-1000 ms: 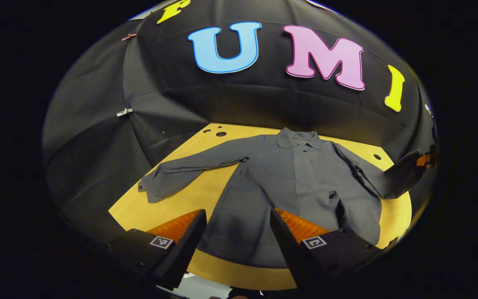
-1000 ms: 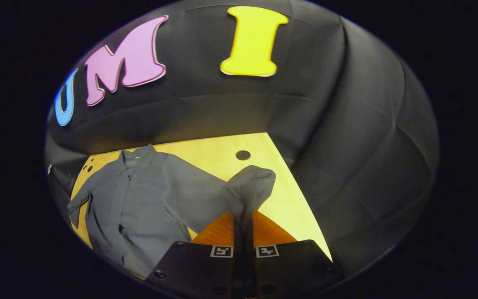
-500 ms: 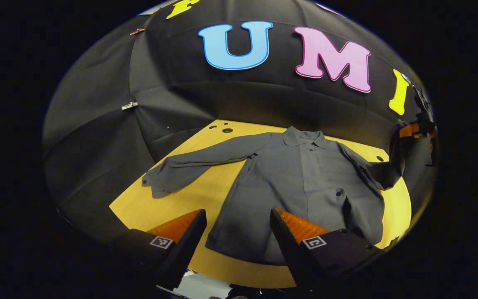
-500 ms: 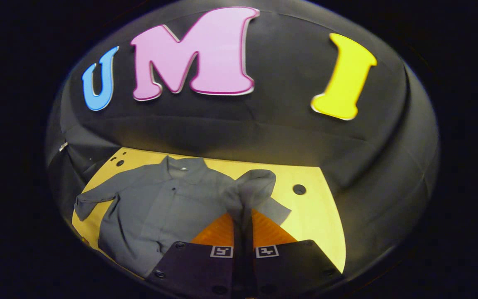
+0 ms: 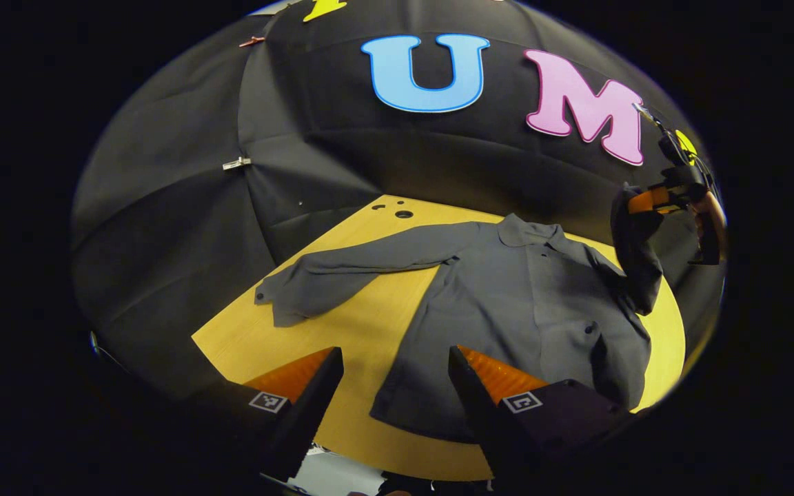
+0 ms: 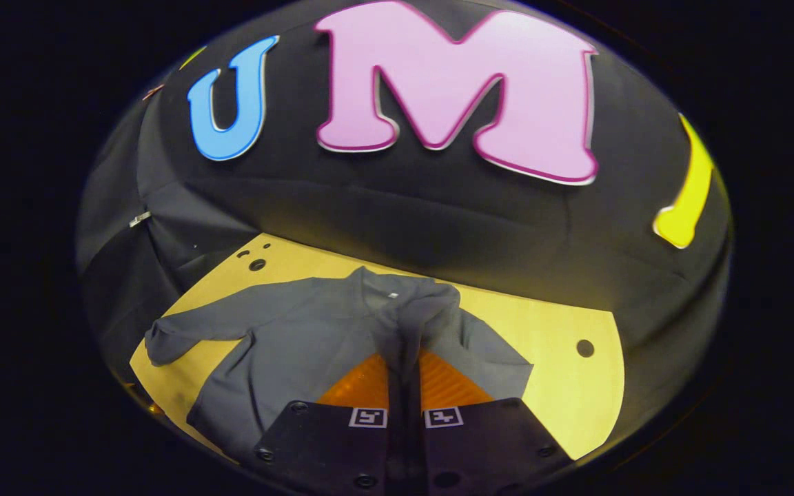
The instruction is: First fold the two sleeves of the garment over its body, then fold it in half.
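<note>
Pinching one grey sleeve (image 6: 416,310), right tongs (image 6: 404,375) lift it; no legible writing.

Right gripper (image 6: 404,372) — fingers closed together on the cuff end of a grey sleeve (image 6: 419,313), cloth bunched and standing up above the tips. Beyond it a grey collared, button-front shirt (image 6: 300,337) lies flat on the yellow wooden table (image 6: 562,386), collar toward the far wall. The other sleeve (image 6: 197,327) is spread out to the left — cuff near the table edge. Dark round holes in the tabletop at far left and at right.
</note>
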`<state>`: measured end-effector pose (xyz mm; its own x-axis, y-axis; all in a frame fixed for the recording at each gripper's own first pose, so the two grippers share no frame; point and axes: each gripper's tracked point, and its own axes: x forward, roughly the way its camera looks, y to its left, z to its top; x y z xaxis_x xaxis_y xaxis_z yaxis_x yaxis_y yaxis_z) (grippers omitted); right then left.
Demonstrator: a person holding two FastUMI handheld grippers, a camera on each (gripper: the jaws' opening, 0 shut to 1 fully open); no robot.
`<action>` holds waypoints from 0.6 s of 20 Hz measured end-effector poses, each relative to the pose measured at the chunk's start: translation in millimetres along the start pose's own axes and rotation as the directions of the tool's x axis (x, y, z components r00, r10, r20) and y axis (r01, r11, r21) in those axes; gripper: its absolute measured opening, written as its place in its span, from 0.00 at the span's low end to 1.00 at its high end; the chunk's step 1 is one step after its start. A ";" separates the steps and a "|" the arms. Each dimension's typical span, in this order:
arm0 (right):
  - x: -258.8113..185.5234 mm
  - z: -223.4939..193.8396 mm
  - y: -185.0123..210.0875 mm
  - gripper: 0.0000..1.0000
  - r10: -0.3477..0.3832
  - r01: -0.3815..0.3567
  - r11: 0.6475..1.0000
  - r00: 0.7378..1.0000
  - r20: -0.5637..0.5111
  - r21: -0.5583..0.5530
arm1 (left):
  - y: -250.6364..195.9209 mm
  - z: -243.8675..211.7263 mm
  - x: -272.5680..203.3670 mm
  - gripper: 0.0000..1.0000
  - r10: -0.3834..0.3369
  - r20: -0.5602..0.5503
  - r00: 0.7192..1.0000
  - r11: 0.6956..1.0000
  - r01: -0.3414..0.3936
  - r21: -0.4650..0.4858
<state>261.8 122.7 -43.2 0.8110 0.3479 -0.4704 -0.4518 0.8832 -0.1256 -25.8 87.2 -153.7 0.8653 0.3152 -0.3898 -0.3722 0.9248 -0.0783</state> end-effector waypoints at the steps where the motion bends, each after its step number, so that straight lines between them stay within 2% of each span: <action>1: 8.5 1.2 15.5 0.05 0.019 -0.019 1.000 1.000 -0.005 -0.013 | 4.8 0.0 3.1 0.97 0.007 -0.001 1.000 1.000 -0.007 -0.006; 6: 44.1 -5.3 85.6 0.05 0.108 -0.110 0.992 0.993 -0.045 -0.054 | 25.3 -4.0 19.2 0.97 0.039 -0.026 0.999 0.998 -0.040 -0.041; 12: 80.6 -36.7 149.1 0.05 0.157 -0.168 0.981 0.981 -0.116 -0.095 | 47.0 -7.6 46.3 0.98 0.073 -0.049 0.996 0.993 -0.077 -0.089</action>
<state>246.2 270.9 -132.0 0.6815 0.4434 -0.5822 -0.6149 0.7783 -0.1270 -5.8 143.6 -182.4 0.8185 0.3710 -0.4386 -0.4659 0.8754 -0.1291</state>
